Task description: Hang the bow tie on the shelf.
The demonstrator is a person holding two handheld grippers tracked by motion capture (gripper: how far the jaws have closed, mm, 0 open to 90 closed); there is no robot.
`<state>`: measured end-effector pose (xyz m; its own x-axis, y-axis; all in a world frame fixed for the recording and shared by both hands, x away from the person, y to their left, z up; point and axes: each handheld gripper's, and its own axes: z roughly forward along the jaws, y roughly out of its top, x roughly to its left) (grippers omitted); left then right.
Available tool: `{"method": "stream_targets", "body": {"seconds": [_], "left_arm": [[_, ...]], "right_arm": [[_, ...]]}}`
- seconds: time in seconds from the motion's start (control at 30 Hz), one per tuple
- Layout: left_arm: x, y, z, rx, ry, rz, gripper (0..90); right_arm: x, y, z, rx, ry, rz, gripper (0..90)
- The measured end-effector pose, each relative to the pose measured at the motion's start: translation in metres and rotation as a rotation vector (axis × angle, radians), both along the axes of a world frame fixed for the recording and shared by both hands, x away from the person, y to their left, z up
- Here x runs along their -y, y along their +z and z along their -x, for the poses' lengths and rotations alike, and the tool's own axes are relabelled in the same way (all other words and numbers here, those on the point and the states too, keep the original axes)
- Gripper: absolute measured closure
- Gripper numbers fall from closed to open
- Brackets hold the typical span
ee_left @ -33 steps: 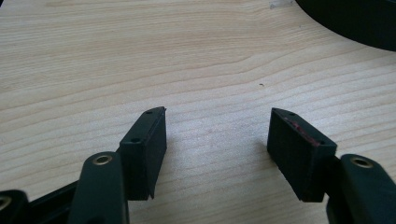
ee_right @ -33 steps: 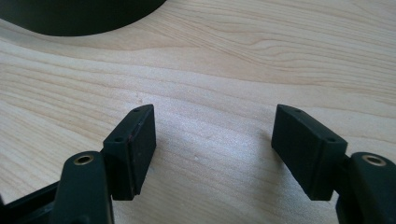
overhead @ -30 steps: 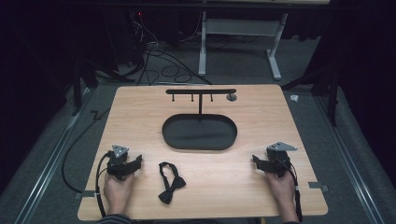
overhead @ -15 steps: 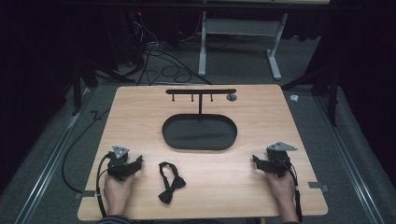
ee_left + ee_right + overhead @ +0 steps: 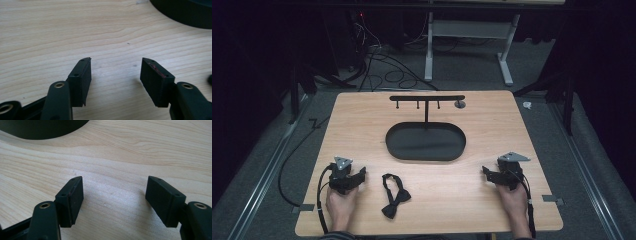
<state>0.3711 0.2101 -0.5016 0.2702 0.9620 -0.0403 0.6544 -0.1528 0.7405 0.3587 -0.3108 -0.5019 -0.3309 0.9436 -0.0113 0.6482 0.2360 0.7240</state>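
We see a light wooden bench [image 5: 362,120] with a black oval tray [image 5: 426,142] near its middle, a little toward the far edge. A thin post rises from the tray's far side and carries a black crossbar [image 5: 427,98] with three short pegs hanging under it. A small grey round piece [image 5: 459,104] lies on the bench just off the bar's right end.

A black bow tie [image 5: 393,195] lies flat near the near edge, left of centre, with its strap looped toward the tray. Nothing touches it.

The left gripper [image 5: 359,174] rests near the near-left corner, held in the left hand [image 5: 339,202], just left of the bow tie and apart from it. In the left gripper view its jaws stand spread wide over bare wood, with nothing between them; the tray's rim [image 5: 182,12] crosses the top right corner.

The right gripper [image 5: 486,171] sits toward the near-right corner in the right hand [image 5: 512,197], well apart from the bow tie. In the right gripper view we note its jaws also spread wide and holding nothing, with the tray's rim [image 5: 42,128] at the top left.

Cables [image 5: 382,65] and a grey frame [image 5: 467,35] lie on the floor beyond the far edge.
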Motion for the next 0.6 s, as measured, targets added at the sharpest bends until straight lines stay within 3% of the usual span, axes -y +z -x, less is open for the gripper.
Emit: {"method": "stream_targets", "body": {"seconds": [0.27, 0.53, 0.6], "left_arm": [[0.013, 0.006, 0.013, -0.032, -0.054, 0.024, 45.6], [0.022, 0.012, 0.022, -0.032, -0.099, 0.030, 48.4], [0.027, 0.014, 0.024, -0.040, -0.130, 0.044, 48.5]], "right_arm": [[0.000, 0.000, 0.000, 0.000, 0.000, 0.000, 31.8], [0.000, 0.000, 0.000, 0.000, 0.001, 0.000, 31.8], [0.000, 0.000, 0.000, 0.000, 0.001, 0.000, 31.9]]}}
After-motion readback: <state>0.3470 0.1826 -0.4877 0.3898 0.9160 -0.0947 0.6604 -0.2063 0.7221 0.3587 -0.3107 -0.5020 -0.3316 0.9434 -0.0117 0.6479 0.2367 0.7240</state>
